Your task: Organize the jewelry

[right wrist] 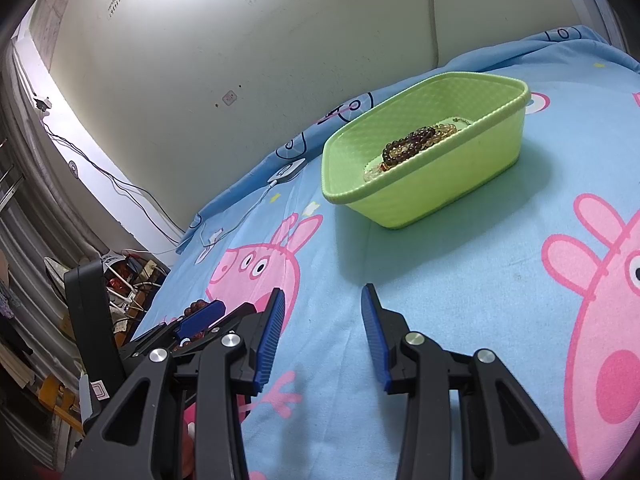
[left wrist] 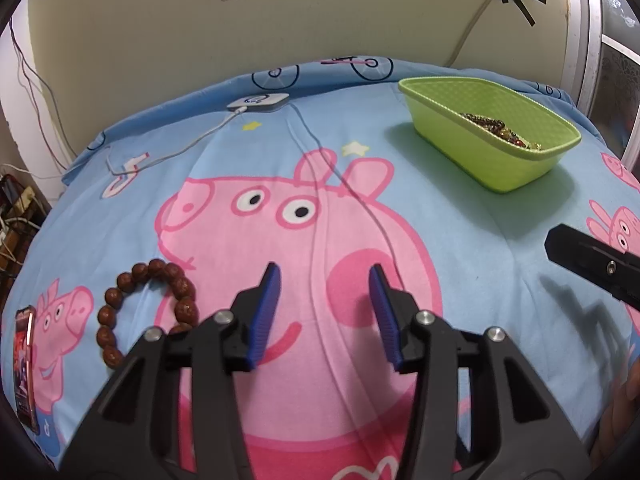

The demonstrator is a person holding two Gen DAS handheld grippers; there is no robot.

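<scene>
Brown wooden-bead bracelet (left wrist: pixel 148 310): large round beads, closed loop, flat on bedsheet (left wrist: pixel 460 240), well apart from green tub (left wrist: pixel 486 158), to its near left. Green tub: plastic, rectangular, upright, open-topped. Inside tub, heap of small-bead bracelets (right wrist: pixel 416 145), dark and amber, against near wall.

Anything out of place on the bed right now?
One brown bead bracelet lies loose on the sheet by the left gripper, while the other bead jewelry already sits in the green bin. Nothing looks spilled or damaged.
</scene>
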